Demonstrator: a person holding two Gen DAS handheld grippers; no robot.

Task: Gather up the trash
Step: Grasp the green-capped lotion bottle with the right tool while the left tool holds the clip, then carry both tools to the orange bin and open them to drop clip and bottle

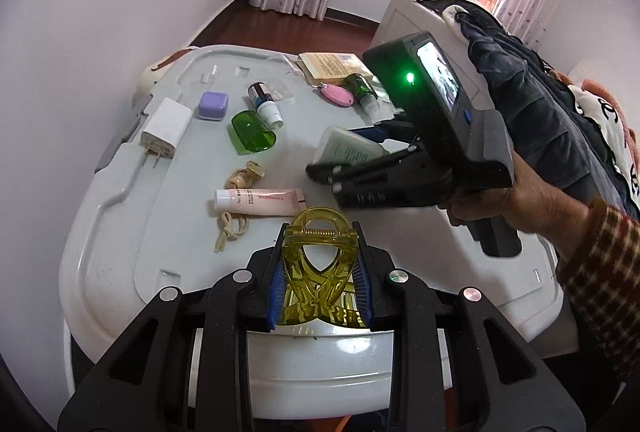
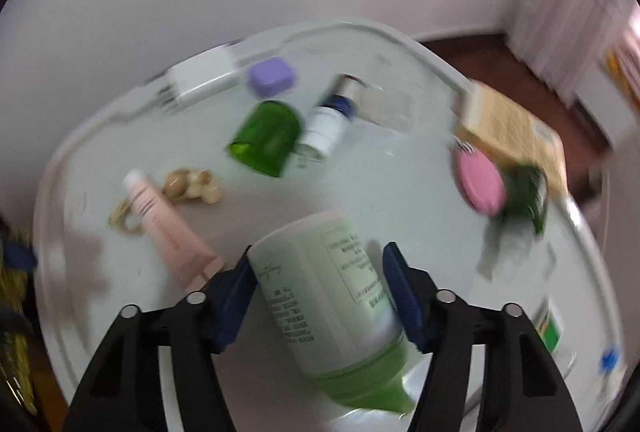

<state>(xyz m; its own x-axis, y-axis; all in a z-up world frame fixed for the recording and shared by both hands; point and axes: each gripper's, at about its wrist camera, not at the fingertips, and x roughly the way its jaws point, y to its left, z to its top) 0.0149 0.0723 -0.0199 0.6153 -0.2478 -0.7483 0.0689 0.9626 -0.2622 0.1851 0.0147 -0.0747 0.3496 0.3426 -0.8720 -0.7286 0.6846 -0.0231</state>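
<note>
My left gripper is shut on a yellow translucent hair claw clip, held just above the near edge of the white lid-like table. My right gripper is shut on a pale green bottle with a green cap, held above the table; it also shows in the left wrist view. A pink tube, a beige knotted cord, a green cap and a small blue-white bottle lie on the table.
A white charger, a purple cube, a pink oval tag, a dark green bottle and a yellow book lie further back. A bed with clothes is on the right. A wall is on the left.
</note>
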